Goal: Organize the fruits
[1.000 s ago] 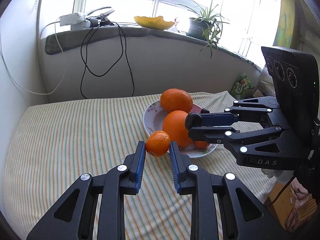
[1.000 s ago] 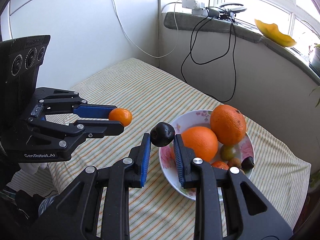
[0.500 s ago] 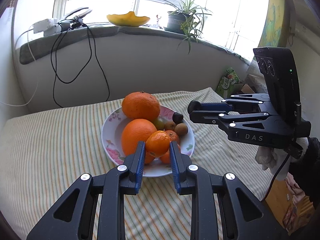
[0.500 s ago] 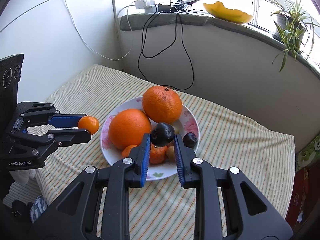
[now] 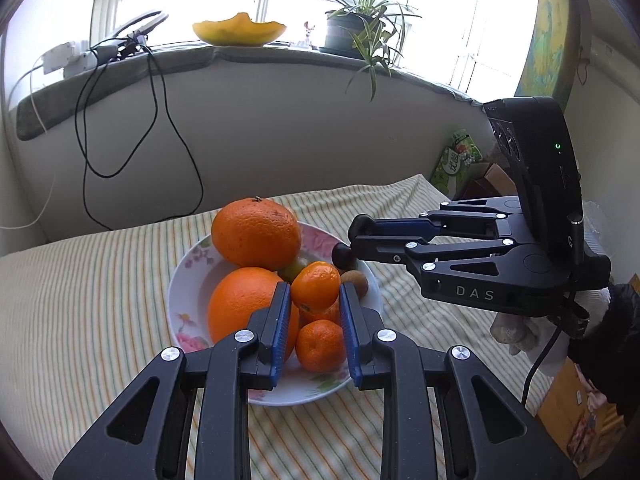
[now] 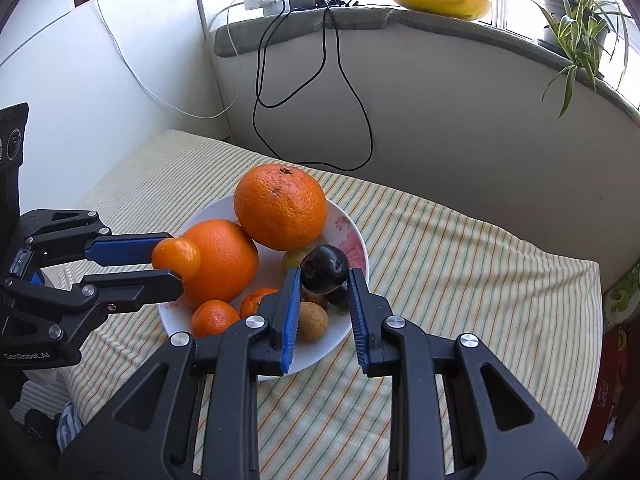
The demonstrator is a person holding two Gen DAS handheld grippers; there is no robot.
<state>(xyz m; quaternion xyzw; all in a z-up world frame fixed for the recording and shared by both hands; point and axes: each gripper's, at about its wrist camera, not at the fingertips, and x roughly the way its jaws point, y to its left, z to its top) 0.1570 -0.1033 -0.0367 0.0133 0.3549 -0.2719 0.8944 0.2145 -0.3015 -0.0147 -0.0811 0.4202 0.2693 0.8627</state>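
Striped cloth (image 5: 100,300) covered table, windowsill behind with spider plant (image 5: 360,28), yellow dish (image 5: 240,32), dangling black cables (image 6: 320,92). My left gripper (image 5: 314,312) was clamped on small mandarin (image 5: 315,286) over floral plate (image 6: 352,248); right gripper (image 6: 324,300) pinched dark round fruit (image 6: 324,269) above same plate. Two big oranges (image 6: 280,212) sat there, small stuff underneath partly hidden. Read "DAS" and "GenRobot.AI" on housings.

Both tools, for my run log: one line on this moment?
left tool: holds mandarin | right tool: holds dark plum | both over plate
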